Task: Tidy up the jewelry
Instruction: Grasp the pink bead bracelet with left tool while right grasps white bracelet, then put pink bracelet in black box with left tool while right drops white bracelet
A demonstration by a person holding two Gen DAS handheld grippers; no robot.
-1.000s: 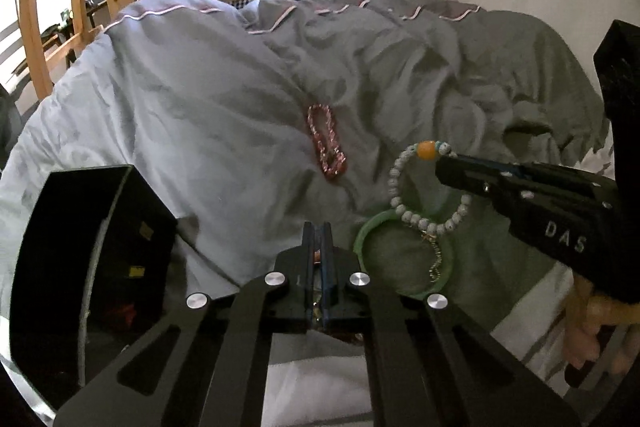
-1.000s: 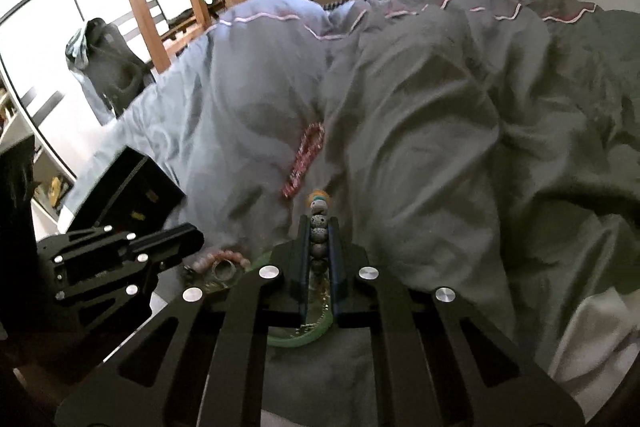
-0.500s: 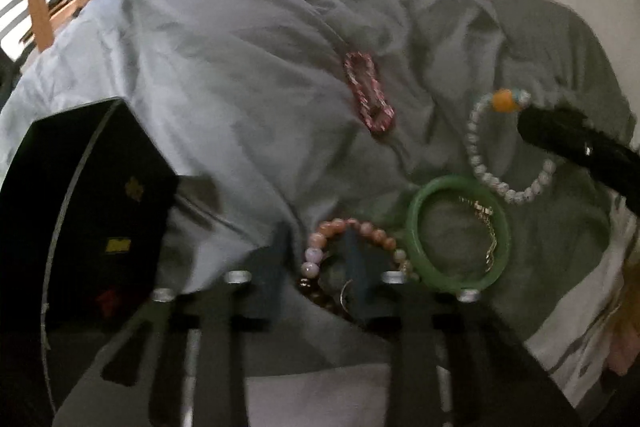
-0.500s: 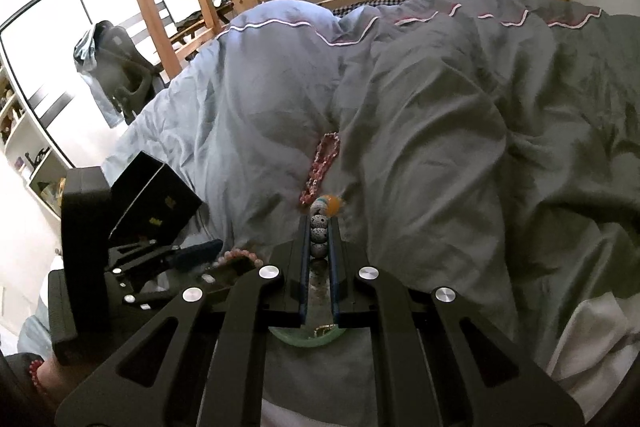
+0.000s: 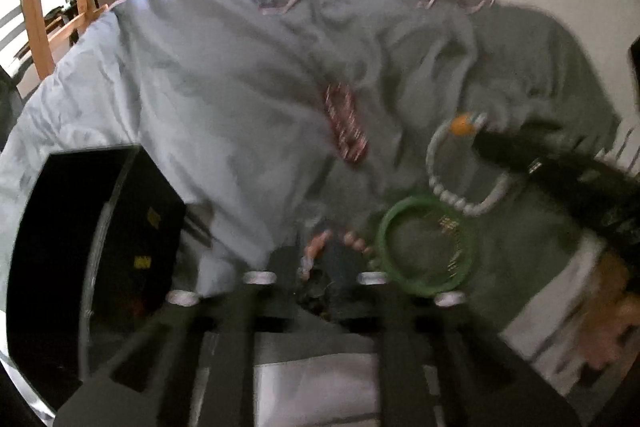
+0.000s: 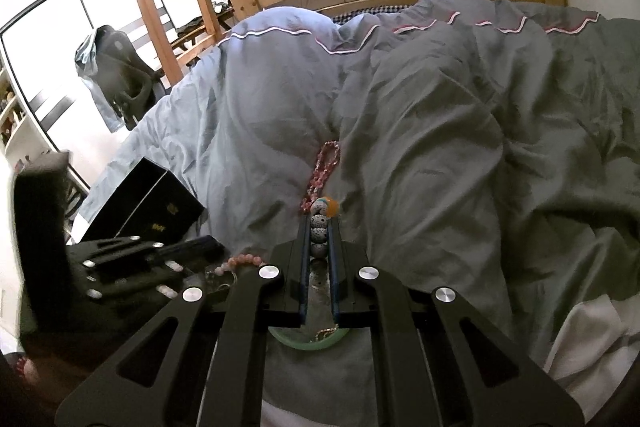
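The right gripper (image 6: 320, 239) pinches the grey bead bracelet (image 6: 320, 227); the left gripper (image 5: 316, 267), spread around the pink bracelet (image 5: 352, 241), should close squarely before lifting.

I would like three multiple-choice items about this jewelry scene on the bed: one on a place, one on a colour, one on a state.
1. Where is the black box in the left wrist view?
A. left of the bangle
B. on the bed frame
C. inside the bangle

2. What colour is the bangle?
A. red
B. green
C. blue

3. What does the right gripper hold?
A. nothing
B. the bangle
C. the pale bead bracelet

Key: 1 A, it stands at the far left; 2 B, the ring is green; 3 C, pale beads sit between its jaws.
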